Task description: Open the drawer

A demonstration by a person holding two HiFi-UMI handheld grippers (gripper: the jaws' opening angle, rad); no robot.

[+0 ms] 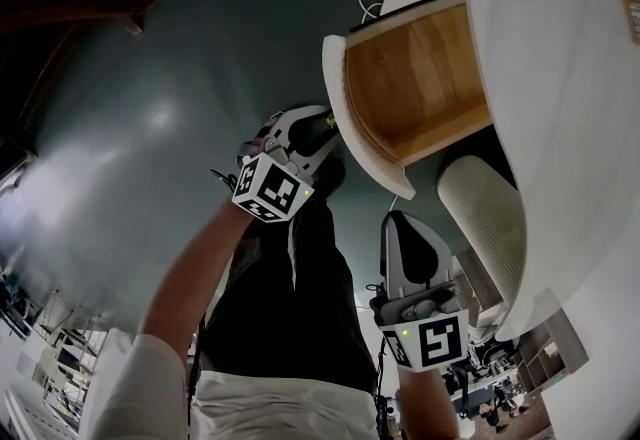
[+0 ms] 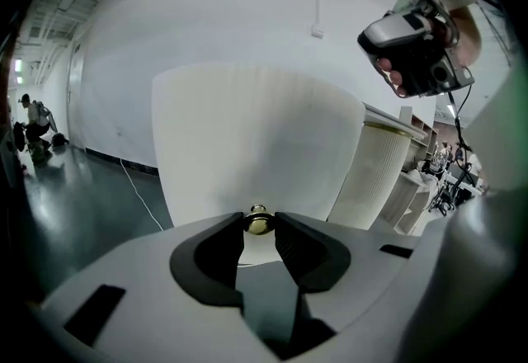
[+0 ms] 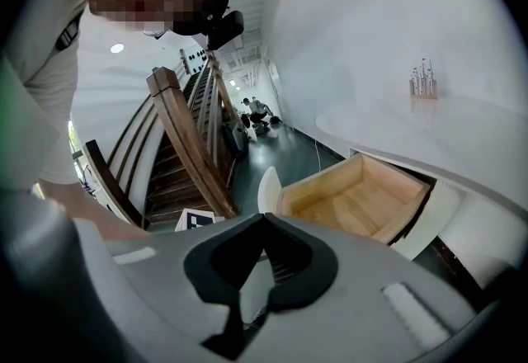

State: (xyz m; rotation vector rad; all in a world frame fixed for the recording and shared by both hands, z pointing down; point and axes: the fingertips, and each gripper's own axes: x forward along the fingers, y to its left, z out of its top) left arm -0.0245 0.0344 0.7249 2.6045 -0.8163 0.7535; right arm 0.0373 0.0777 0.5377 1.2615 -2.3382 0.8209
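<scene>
Two claws. Left gripper (image 2: pixel 258 219) part-closed, pads clamped on the brass knob (image 2: pixel 258 226) of the open drawer (image 1: pixel 372 78). Right gripper (image 3: pixel 262 218) empty, tips touching.

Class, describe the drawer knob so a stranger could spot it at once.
Find the white curved desk; its one open drawer shows pale wood inside. On the drawer's white front sits the small knob: round, shiny brass among white surfaces, held by the left gripper.
</scene>
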